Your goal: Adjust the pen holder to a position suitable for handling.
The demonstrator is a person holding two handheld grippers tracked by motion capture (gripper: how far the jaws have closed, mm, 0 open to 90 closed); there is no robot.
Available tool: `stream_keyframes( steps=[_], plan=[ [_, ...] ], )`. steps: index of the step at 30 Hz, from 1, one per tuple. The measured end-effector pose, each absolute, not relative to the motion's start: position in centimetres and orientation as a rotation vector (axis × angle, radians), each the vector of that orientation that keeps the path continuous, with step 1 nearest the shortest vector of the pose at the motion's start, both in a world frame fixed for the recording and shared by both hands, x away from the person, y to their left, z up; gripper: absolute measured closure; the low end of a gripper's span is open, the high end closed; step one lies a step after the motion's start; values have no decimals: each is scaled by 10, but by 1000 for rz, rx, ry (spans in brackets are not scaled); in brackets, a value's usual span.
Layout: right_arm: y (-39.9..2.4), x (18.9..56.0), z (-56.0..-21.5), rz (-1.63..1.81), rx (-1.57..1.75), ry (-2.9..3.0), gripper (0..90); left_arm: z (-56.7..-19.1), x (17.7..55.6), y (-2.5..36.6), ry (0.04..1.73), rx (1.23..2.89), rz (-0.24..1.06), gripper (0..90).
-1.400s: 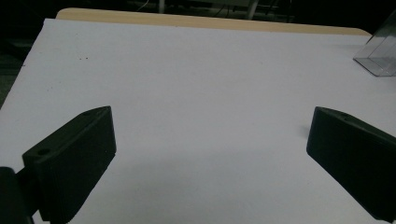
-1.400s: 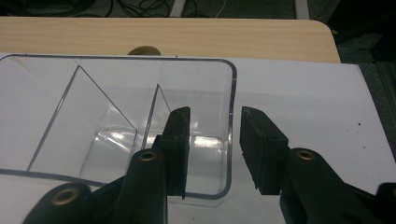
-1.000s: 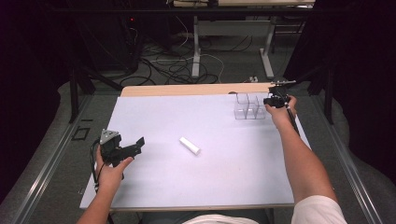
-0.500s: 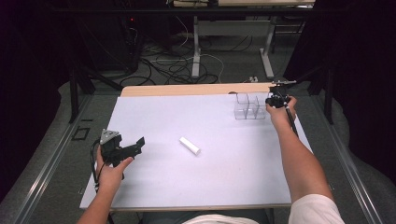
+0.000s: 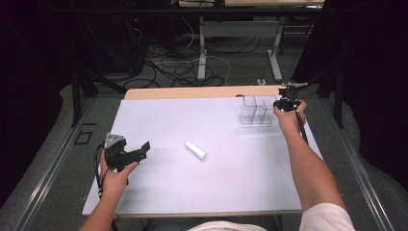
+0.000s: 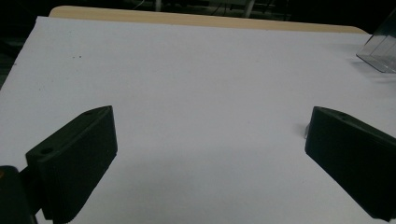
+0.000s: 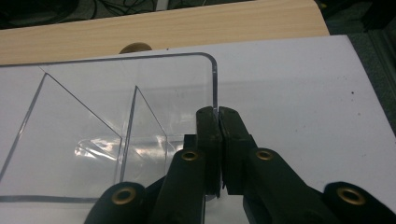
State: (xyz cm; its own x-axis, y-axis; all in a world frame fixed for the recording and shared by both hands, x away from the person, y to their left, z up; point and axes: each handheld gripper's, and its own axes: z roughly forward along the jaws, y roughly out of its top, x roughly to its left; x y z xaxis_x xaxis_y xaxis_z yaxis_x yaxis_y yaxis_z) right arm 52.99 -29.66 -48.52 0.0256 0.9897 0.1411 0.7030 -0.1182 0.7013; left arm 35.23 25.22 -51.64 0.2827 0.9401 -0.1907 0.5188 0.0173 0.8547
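A lab-like recording space: a white-topped wooden table point(image 5: 159, 120) ringed by black curtains point(image 5: 29, 72), tangled cables point(image 5: 183, 62) on grey floor.

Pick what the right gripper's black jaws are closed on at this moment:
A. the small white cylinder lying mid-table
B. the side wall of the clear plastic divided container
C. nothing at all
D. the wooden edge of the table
B: in the right gripper view the right gripper has its jaws pressed together on the edge of the clear plastic divided container's end wall, far from the small white cylinder.
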Motion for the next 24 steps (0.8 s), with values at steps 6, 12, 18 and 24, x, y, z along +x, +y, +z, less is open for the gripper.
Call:
stream_keyframes(
  steps=[6,12,18,24],
  plan=[
    [-292,522,-481,840,1882,1739,881,-516,352,251,1357,1641,576,22],
    [-279,514,-483,832,1870,1765,881,-516,353,251,1357,1644,576,22],
    [-268,504,-486,807,1870,1792,881,-516,353,250,1353,1642,580,22],
    [-258,490,-486,811,1857,1814,880,-515,353,252,1356,1634,582,22]
  ],
)
